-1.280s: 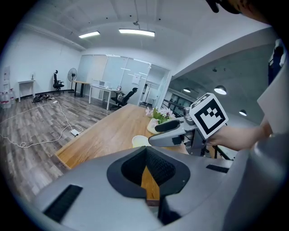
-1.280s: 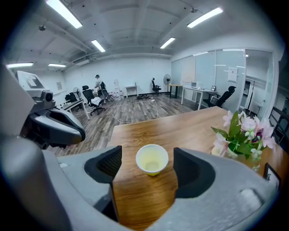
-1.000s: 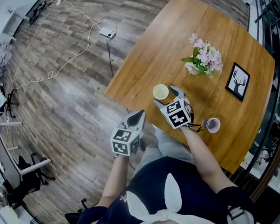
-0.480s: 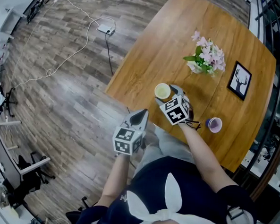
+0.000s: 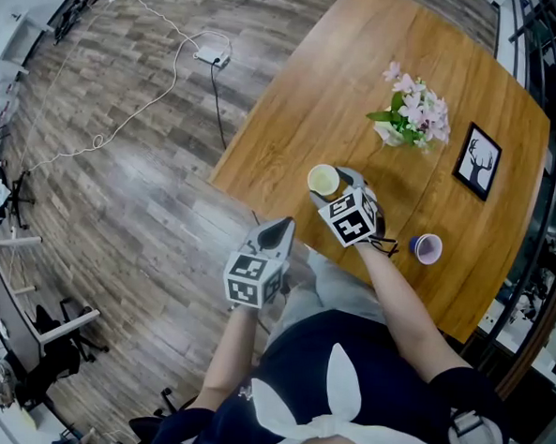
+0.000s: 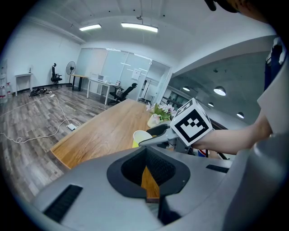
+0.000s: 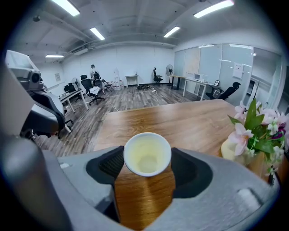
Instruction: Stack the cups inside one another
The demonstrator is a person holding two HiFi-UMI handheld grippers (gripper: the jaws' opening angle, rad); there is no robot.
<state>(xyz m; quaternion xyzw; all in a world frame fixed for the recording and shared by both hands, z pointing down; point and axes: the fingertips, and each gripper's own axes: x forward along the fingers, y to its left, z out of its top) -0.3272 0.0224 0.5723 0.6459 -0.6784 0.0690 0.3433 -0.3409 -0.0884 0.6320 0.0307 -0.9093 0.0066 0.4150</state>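
Jaws of my right gripper (image 7: 146,163) have come round the yellow cup (image 7: 147,151) near the flowers (image 7: 255,131) and begun closing, not squeezing yet, ready to grab. Purple cup (image 5: 428,248) stands farther from the flowers. Left gripper (image 6: 148,176) is pressed together, empty

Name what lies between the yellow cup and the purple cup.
Head view: the right gripper, whose jaws have just been closing with the yellow cup between them, then bare table before the purple cup.

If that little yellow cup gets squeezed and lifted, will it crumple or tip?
The cup looks empty, so it is probably light. Its thin wall may dent under a hard squeeze. Its base looks narrower than its rim, so a sideways push could tip it.
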